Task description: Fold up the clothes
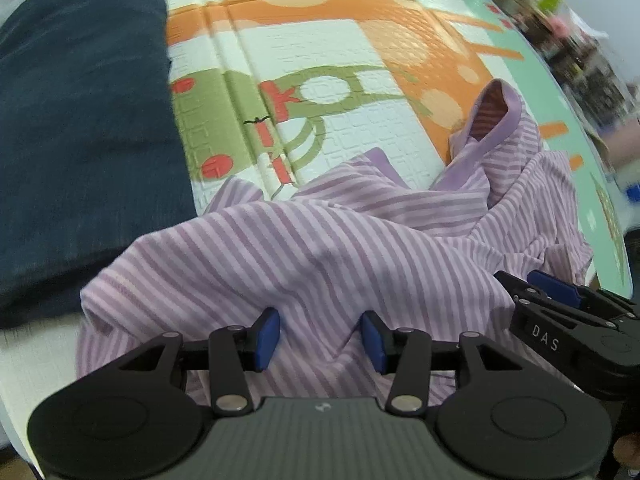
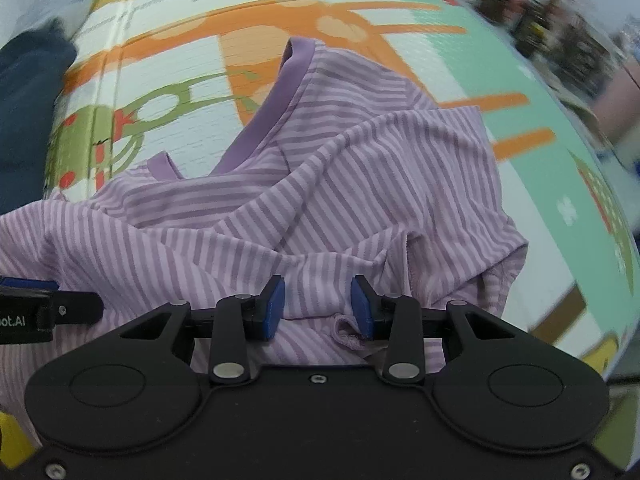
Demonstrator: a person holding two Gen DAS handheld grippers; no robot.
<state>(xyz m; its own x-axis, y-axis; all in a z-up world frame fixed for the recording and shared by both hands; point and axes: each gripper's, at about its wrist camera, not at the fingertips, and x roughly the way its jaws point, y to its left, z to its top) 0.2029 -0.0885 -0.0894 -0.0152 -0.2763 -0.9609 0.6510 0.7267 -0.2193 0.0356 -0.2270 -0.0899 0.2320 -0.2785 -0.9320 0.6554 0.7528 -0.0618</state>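
Shirt: striped lilac top [image 1: 320, 248], crumpled, lower centre of both frames, on patterned play mat [image 1: 340, 64].
Left gripper [image 1: 320, 338]: jaws spread, fabric between, grip unclear.
Right gripper [image 2: 318, 308]: likewise.
Upper left: dark blue garment [image 1: 80, 140].

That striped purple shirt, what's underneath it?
The striped shirt lies crumpled on a colourful patterned play mat, which shows all around it. A dark blue cloth lies beside it on the mat. Whatever sits directly beneath the folds is covered, so I can't tell.
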